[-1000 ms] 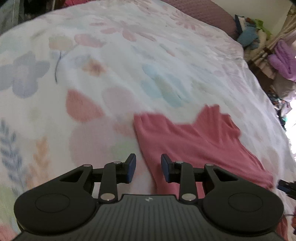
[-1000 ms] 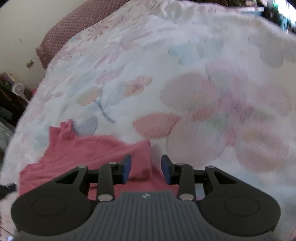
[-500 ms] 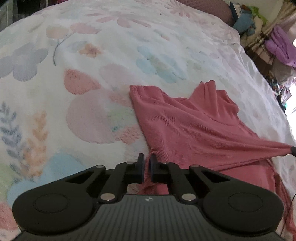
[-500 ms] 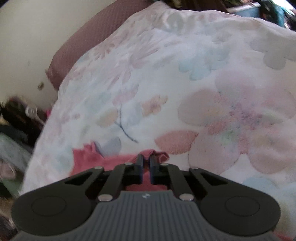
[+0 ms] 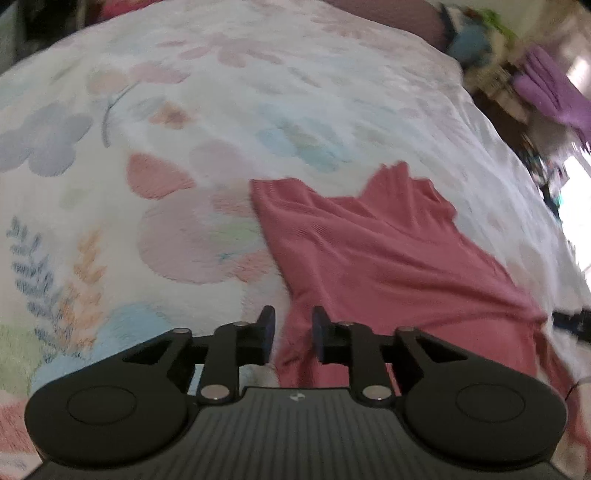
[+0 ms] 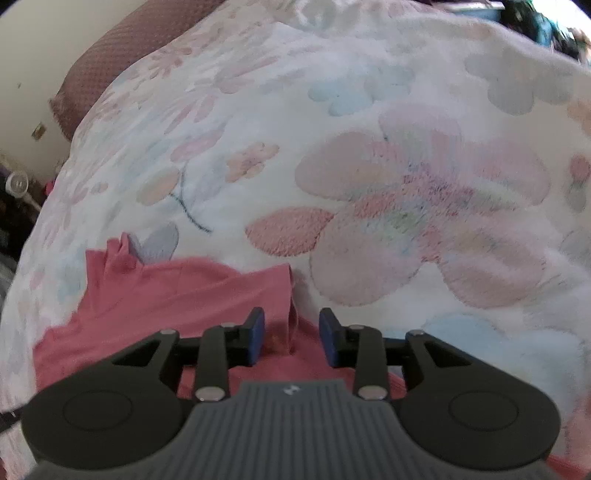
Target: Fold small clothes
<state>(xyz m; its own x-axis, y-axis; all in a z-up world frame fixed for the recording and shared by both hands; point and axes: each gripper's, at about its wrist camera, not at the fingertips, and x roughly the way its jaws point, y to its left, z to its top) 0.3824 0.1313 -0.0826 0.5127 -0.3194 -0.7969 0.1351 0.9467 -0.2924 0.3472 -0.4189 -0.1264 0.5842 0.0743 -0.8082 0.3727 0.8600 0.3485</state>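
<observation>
A pink garment (image 5: pixel 388 251) lies spread on the floral bedspread (image 5: pixel 184 129). Your left gripper (image 5: pixel 291 338) hangs open with one raised fold of the garment between its fingers. Your right gripper (image 6: pixel 291 338) is likewise open over another bunched fold.

bed (image 5: pixel 332 92): white floral blanket, covers most of both views
wall (image 6: pixel 55 33): plain cream
headboard (image 6: pixel 122 55): maroon, dotted
clutter (image 5: pixel 546 85): purple cloth, bedside
light: bright daylight, blurred
</observation>
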